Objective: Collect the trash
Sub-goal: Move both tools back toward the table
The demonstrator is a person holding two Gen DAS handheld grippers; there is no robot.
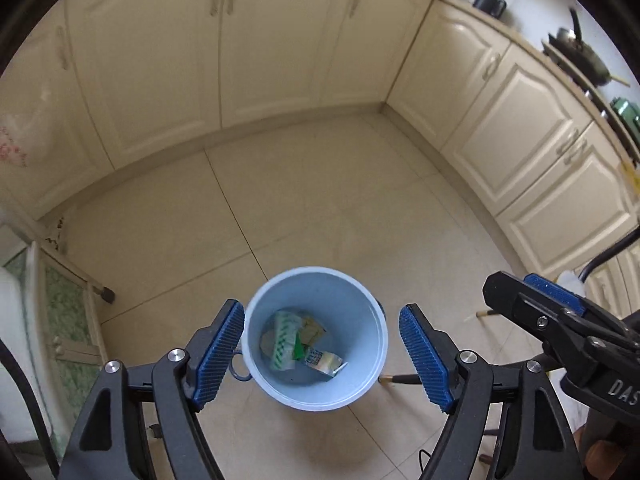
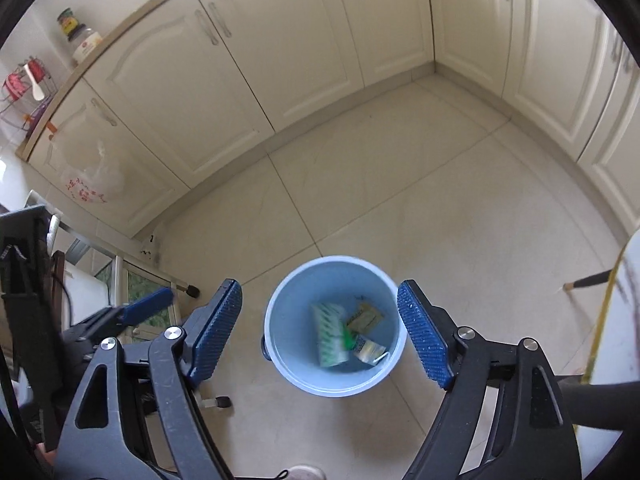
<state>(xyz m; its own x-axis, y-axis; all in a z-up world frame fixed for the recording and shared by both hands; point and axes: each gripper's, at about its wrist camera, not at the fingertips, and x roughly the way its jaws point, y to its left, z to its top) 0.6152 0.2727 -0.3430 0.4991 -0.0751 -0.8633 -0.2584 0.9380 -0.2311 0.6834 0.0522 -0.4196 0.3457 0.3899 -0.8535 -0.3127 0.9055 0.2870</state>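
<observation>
A round pale-blue plastic bin [image 1: 316,338] stands on the cream tiled floor [image 1: 320,200], away from the cabinet [image 1: 160,60] corner. Inside lie crumpled cartons: a green-striped pack [image 1: 285,340] and a small blue-yellow box [image 1: 324,361]; their print is unreadable. The left gripper [image 1: 322,354] and the right gripper [image 2: 320,334] hover above with ribbed blue jaws spread, pinching nothing. Only the right wrist view shows jars [image 2: 82,36] on the table.

Bin [image 1: 372,300] on floor tiles [image 1: 320,200], 3 cartons [image 1: 286,338] inside; corner cabinets [image 1: 280,40] behind.
</observation>
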